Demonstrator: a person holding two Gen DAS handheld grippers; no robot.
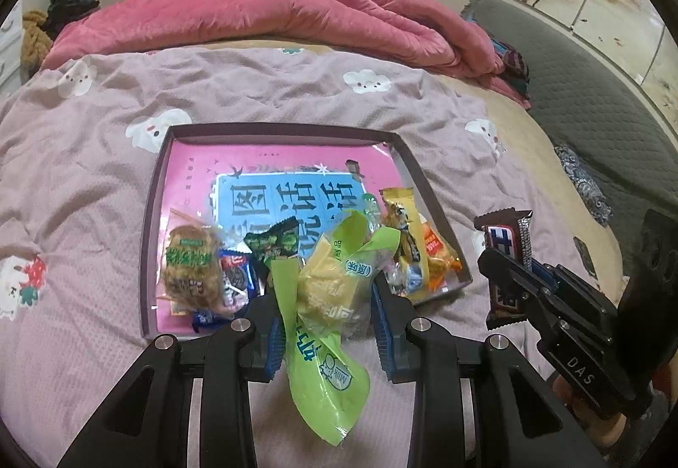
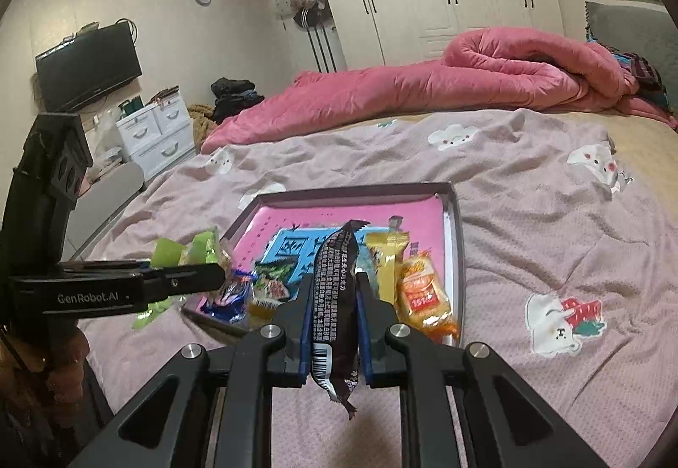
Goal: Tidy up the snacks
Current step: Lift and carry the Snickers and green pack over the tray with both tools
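Observation:
A shallow box [image 1: 275, 129] with a pink printed floor lies on the bed and holds several snack packs: a brown-green one [image 1: 190, 264], a blue one [image 1: 237, 273], a green-black one [image 1: 275, 241], a yellow one [image 1: 402, 226] and an orange one [image 1: 436, 256]. My left gripper [image 1: 326, 294] is shut on a green-yellow packet [image 1: 326, 375], lifted over the box's near edge. My right gripper [image 2: 334, 281] is shut on a dark chocolate bar [image 2: 334, 298] that stands on end between the blue pads. In the right wrist view the box's rim [image 2: 453, 222] lies just ahead, and the left gripper [image 2: 212, 277] is beside it with the green packet [image 2: 169, 252].
The lilac bedspread [image 1: 84, 192] with cloud prints stretches all round the box. A rolled pink quilt [image 1: 275, 19] lies across the far side of the bed, with a grey headboard [image 1: 593, 87] to the right. White drawers [image 2: 156, 133] and a television [image 2: 89, 65] stand off the bed's left side.

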